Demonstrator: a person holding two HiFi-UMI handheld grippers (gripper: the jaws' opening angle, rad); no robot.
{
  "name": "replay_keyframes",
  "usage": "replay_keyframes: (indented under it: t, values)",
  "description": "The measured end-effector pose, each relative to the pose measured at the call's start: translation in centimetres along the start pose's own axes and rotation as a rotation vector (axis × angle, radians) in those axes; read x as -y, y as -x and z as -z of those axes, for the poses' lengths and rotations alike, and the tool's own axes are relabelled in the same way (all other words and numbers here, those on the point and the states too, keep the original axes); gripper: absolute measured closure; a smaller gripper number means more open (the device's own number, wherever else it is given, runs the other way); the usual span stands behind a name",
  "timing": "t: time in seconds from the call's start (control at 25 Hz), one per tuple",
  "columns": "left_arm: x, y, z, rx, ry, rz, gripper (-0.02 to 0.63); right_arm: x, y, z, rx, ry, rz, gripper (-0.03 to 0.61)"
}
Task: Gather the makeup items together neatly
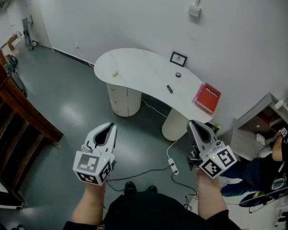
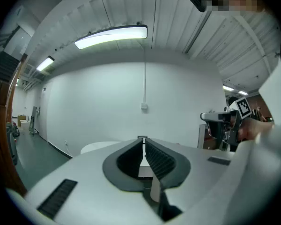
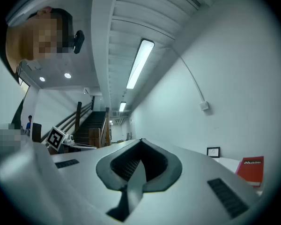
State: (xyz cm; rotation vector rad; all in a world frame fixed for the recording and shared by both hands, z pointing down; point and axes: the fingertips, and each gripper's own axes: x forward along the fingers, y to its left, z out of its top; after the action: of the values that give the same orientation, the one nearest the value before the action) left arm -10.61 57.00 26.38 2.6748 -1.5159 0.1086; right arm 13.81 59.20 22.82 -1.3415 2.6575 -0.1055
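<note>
We hold left gripper [image 1: 109, 127] and right gripper [image 1: 193, 124] pressed together, empty, well apart from table [image 1: 139, 63] at 12 o'clock. On it, spread apart: pale lump [image 1: 115, 73], round dark pot [image 1: 178, 74], dark stick [image 1: 169, 88]; red book [image 1: 206, 98] at 1 o'clock.

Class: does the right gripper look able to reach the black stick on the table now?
Probably not yet: right gripper hovers over floor, short of the table; nothing blocks the black stick.

On the desk [image 1: 134, 63], a pale lump [image 1: 115, 73], a dark round thing [image 1: 178, 74] and a dark stick [image 1: 169, 89] are too small to identify; so is the picture in the frame [image 1: 178, 59].
</note>
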Motion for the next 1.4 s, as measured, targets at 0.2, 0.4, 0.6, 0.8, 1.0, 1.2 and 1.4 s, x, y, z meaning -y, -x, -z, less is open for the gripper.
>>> replay_keyframes:
  t: [0.2,0.4,0.6,0.8,1.0,1.2,1.4]
  values:
    - [0.3,0.1,-0.1,0.003,-0.001,-0.001,0.588,0.0,0.0,-0.1,0.002,0.002,-0.006,0.545]
    - [0.0,0.6,0.0,0.001,0.004,0.003,0.588,-0.2,-0.3,0.2,-0.003,-0.008,-0.006,0.545]
    - [-1.6,1.7,0.7,0.001,0.019,-0.006,0.588,-0.4,-1.0,1.0,-0.023,0.01,0.029,0.545]
    - [-4.1,2.6,1.6,0.002,0.034,-0.01,0.588,-2.1,-2.2,2.3,-0.014,-0.044,0.017,0.543]
    - [-5.7,3.0,2.6,-0.012,0.055,-0.009,0.588,-2.6,-3.0,3.9,-0.043,-0.084,0.026,0.543]
    - [-7.7,2.8,2.4,-0.006,0.056,-0.031,0.588,-2.2,-4.9,3.6,-0.043,-0.078,0.02,0.543]
    - [-9.1,1.6,2.6,-0.017,0.057,-0.053,0.588,-1.5,-7.9,4.0,-0.046,-0.093,-0.017,0.543]
